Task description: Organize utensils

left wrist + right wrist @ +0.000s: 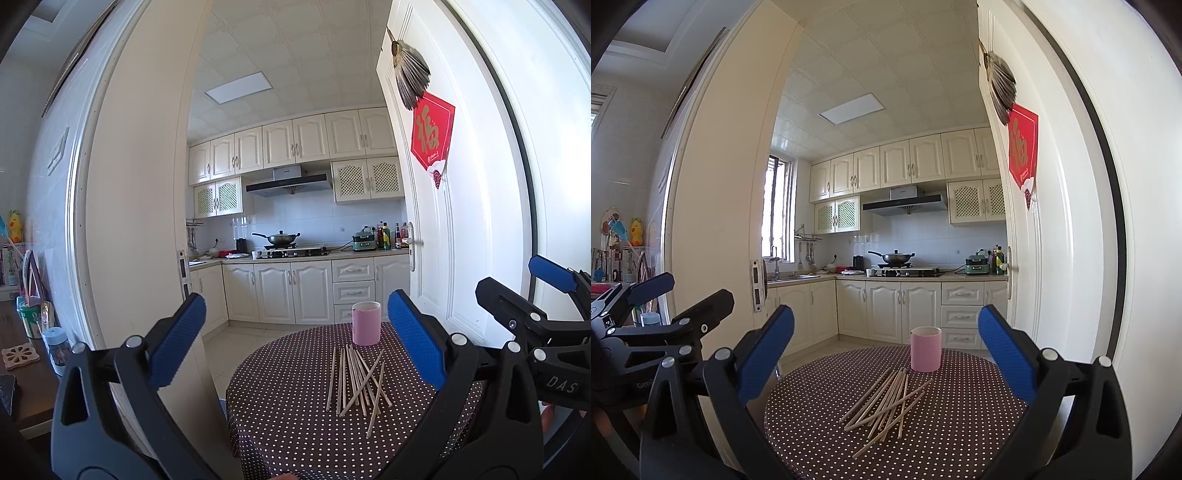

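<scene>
Several wooden chopsticks [356, 380] [886, 404] lie in a loose crossed pile on a round table with a brown polka-dot cloth [288, 424] [960, 435]. Behind the pile stands a pink cylindrical cup [366, 323] [925, 349], upright and open at the top. My left gripper [295, 343] hovers above the near side of the table, jaws wide apart and empty. My right gripper [886, 350] is likewise open and empty, held beside it. Each gripper shows at the edge of the other's view: the right gripper [532, 291] and the left gripper [679, 291].
A white door [443, 206] with a red paper ornament stands open at the right, a white door frame [129, 221] at the left. Beyond lies a kitchen with cream cabinets and a stove [908, 272]. A wooden sideboard [22, 376] with jars is at left.
</scene>
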